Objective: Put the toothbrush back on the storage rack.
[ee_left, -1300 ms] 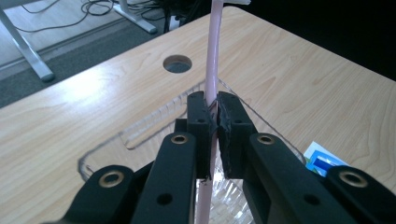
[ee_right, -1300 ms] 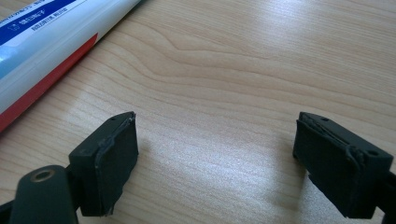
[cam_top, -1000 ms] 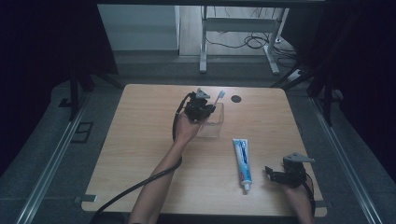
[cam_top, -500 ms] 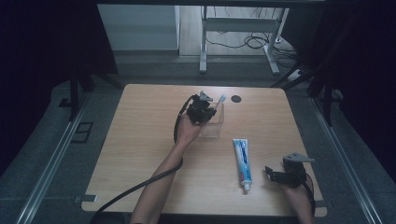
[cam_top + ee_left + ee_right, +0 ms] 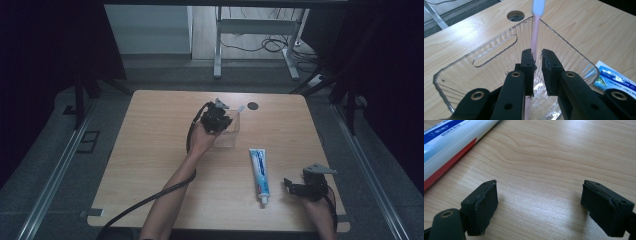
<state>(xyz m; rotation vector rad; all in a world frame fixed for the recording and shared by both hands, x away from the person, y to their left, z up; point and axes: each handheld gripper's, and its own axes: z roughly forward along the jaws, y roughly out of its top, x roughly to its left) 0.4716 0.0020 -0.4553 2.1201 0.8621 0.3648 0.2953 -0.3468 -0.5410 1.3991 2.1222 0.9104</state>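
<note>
My left claw (image 5: 537, 58) just loosening off the pink toothbrush (image 5: 535, 32) inside the clear box (image 5: 491, 48), right claw (image 5: 539, 205) spread wide over the tabletop (image 5: 554, 150).

The high view looks forward and down from above the person's side, taking in the whole table (image 5: 150, 150) from a distance. The left gripper view sits close, looking down into the clear box (image 5: 486, 53), toward the table hole (image 5: 515, 15) at 12 o'clock. The right gripper view skims low over the tabletop, toothpaste tube (image 5: 451, 142) at 10 o'clock. All three share the tabletop; the tube (image 5: 260, 172) appears in each.
</note>
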